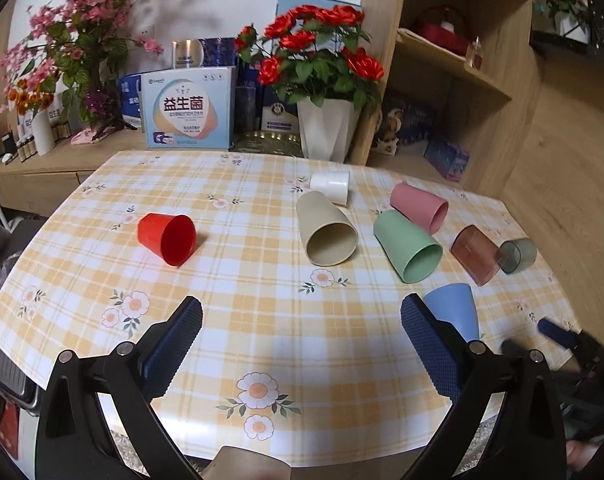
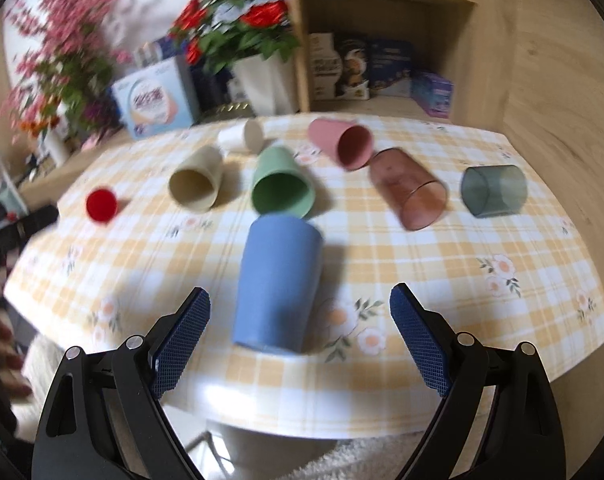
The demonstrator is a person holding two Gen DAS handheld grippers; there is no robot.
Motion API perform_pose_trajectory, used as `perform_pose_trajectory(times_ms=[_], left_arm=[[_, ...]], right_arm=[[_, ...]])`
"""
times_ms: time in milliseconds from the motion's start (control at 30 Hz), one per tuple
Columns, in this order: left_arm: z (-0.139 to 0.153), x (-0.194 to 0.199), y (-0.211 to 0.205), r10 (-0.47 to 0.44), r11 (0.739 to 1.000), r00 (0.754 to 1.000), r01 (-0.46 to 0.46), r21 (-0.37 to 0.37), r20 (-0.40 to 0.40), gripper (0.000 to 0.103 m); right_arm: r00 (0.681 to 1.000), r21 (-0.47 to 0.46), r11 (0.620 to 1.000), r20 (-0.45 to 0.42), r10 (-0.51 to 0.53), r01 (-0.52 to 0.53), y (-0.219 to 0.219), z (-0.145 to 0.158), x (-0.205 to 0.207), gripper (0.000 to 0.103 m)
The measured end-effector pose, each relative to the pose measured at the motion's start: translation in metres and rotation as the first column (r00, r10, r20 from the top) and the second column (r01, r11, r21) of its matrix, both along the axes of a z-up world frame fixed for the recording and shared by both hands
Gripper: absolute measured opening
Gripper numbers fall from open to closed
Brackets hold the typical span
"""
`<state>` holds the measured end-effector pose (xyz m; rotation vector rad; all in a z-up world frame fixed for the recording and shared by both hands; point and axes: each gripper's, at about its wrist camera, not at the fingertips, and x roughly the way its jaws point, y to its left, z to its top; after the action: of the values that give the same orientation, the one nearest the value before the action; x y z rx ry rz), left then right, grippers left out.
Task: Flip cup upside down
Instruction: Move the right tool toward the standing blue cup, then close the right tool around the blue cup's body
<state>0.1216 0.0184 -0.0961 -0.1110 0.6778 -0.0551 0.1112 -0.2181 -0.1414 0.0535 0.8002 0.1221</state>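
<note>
I see the blue cup (image 2: 277, 288) standing upside down on the checked worktop (image 2: 442, 264), its closed base up and its wider rim against the cloth; it is matte, plain, and tapered. It sits just ahead of my right gripper (image 2: 299, 316), whose jaws are spread wide and apart from it. My left gripper (image 1: 302, 332) is also spread wide, holding nothing. The green cup (image 2: 281, 188) lies on its side just behind the blue cup.
</note>
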Motion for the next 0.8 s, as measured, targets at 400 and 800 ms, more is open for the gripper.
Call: perform_pose_trajectory(times_ms=[400, 800], left_arm=[[-0.008, -0.002, 0.002, -0.017, 1.000, 1.000, 0.017, -0.005, 0.025, 0.097], [-0.029, 0.010, 0.010, 0.008, 1.000, 0.999, -0.009, -0.030, -0.040, 0.097]], right_arm=[[0.995, -0.169, 0.982, -0.076, 0.069, -0.081, 0.046, -0.042, 0.012, 0.073], [0.987, -0.141, 0.986, -0.145, 0.067, -0.087, 0.044, -0.064, 0.028, 0.062]])
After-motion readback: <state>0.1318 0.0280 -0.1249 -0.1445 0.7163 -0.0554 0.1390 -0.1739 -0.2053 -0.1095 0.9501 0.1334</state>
